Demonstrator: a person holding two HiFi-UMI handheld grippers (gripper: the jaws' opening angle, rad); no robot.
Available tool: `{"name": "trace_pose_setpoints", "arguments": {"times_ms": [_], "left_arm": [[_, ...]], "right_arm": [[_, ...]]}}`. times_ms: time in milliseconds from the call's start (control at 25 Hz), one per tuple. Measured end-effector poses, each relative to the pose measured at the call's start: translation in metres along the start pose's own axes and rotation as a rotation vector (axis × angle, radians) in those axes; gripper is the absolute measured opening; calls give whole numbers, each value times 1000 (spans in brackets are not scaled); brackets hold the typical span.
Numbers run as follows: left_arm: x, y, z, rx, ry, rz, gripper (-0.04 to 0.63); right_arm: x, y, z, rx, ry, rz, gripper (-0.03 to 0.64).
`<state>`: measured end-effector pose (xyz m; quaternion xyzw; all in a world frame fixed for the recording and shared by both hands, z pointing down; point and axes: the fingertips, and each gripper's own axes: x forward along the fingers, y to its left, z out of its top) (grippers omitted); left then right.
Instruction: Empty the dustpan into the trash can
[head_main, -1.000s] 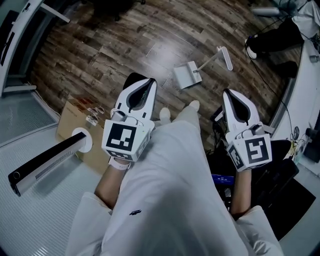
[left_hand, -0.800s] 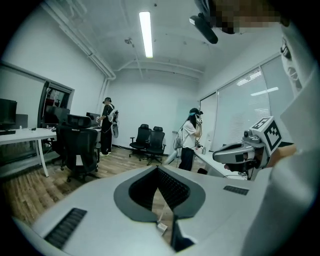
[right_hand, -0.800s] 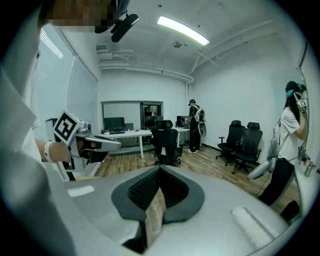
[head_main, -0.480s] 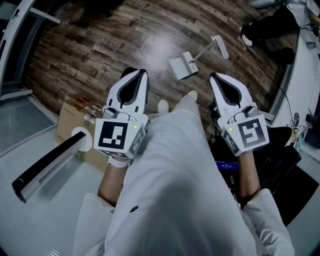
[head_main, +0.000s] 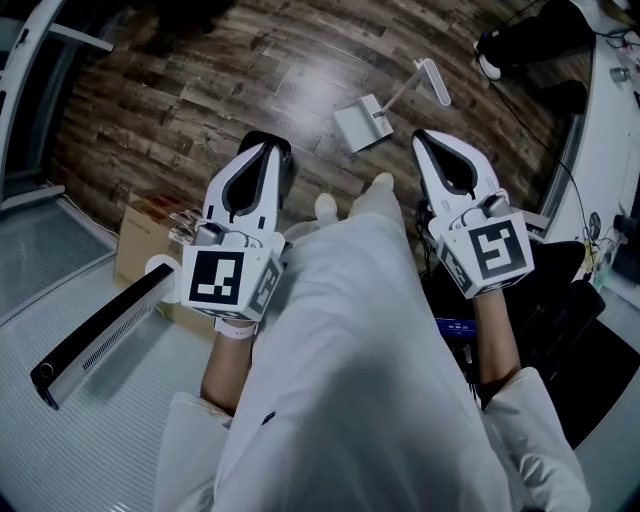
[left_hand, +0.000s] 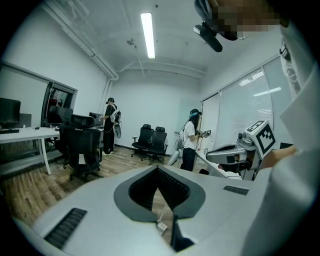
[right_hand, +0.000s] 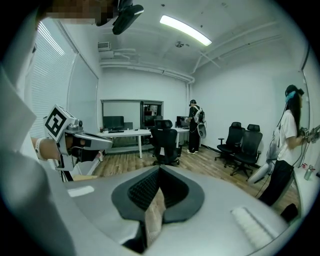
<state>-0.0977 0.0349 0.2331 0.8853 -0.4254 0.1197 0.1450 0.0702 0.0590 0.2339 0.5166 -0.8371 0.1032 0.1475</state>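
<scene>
A white dustpan with a long white handle lies on the wooden floor, ahead of and between my two grippers. My left gripper is held out over the floor to the dustpan's left, shut with nothing between its pads. To the dustpan's right, my right gripper is also shut and empty. Neither touches the dustpan. A dark round thing shows partly from under the left gripper; I cannot tell what it is. In the left gripper view the jaws meet, and in the right gripper view likewise.
A cardboard box and a long white appliance lie at the left. Black gear and cables crowd the right; a black bag is far right. Office chairs, desks and two standing people fill the room beyond.
The head view has shifted, so the dustpan and both grippers sit slightly higher in the picture. Both grippers stay shut and empty.
</scene>
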Motion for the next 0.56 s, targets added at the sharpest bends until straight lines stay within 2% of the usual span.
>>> {"name": "trace_pose_setpoints", "arguments": {"times_ms": [320, 560], "left_arm": [[-1, -13, -6, -14, 5, -13, 6], [3, -29, -6, 0, 8, -52, 6]], "right_arm": [[-9, 0, -2, -14, 6, -7, 11], [-18, 1, -3, -14, 3, -18, 11]]}}
